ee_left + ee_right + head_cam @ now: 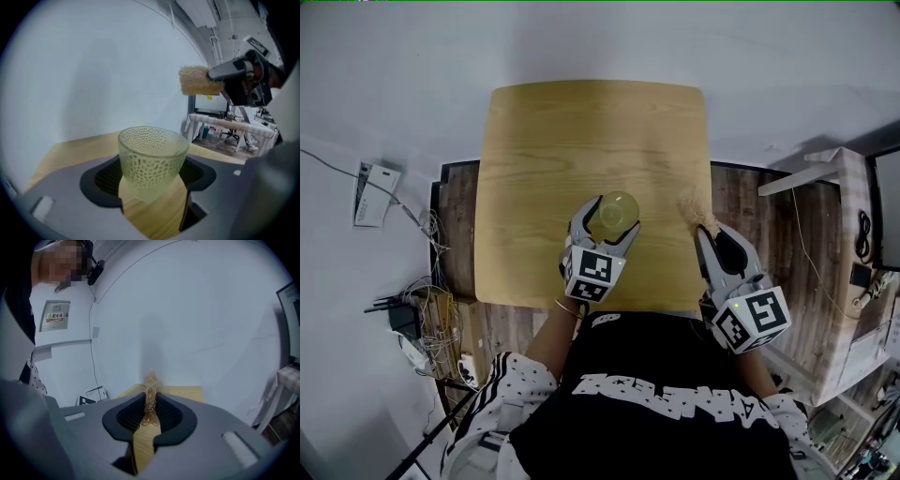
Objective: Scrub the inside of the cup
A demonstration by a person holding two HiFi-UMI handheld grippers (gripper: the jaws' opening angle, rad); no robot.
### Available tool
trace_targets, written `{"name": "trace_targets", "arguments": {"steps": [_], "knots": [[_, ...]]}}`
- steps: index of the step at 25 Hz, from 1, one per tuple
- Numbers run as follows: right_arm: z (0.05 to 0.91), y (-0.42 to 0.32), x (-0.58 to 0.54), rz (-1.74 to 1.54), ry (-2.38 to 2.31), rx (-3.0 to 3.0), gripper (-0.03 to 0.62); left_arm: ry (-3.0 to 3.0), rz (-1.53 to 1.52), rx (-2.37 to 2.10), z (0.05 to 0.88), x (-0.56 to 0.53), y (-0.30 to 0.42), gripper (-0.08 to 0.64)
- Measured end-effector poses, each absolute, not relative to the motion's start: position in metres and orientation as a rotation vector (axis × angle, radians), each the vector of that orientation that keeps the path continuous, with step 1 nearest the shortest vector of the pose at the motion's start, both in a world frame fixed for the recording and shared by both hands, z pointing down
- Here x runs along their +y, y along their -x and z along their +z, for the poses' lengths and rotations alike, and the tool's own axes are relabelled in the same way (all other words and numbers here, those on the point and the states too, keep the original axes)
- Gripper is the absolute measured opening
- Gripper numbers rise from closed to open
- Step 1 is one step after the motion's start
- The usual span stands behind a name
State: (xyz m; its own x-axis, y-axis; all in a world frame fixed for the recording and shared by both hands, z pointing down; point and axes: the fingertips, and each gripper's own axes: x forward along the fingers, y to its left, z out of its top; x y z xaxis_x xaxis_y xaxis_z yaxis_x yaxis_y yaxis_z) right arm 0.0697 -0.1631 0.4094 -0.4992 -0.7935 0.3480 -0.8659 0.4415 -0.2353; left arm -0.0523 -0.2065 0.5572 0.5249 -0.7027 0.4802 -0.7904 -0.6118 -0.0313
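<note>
A person in a black shirt is standing at the near edge of a small wooden table, holding a gripper in each hand.

The left gripper is gripping the cup, a pale yellow-green glass with a bubbled, net-like pattern on its wall. The cup is sitting upright between the two dark pads, which are pressing on its sides, and its open mouth is facing up. From the head view it is lying over the near middle of the table, a little toward the person's side. Whether its base is touching the wood cannot be told.

The right gripper is clamping a tan, fibrous scrubber. Its jaws are standing nearly together, pinching the fibres, and a frayed tuft is sticking out past the tips. This scrubber is hanging over the table's right part, to the right of the cup and apart from it; in the left gripper view it is showing above and to the right of the rim, outside the cup.

Cables are lying on the floor left of the table.
</note>
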Motion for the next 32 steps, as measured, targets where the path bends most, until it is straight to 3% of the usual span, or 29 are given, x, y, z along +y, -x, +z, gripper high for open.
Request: {"name": "trace_targets", "arguments": {"steps": [17,32], "knots": [[0.402,-0.014,-0.143,0.316,-1.045,-2.618,0.075,-2.880,1.333,-1.342,0.476,-0.196,0.035,0.374],[0.408,-0.002,-0.131,0.236,-0.754,-2.579,0.074,-3.159,1.667,-1.309,0.433,-0.186,0.001,0.373]]}}
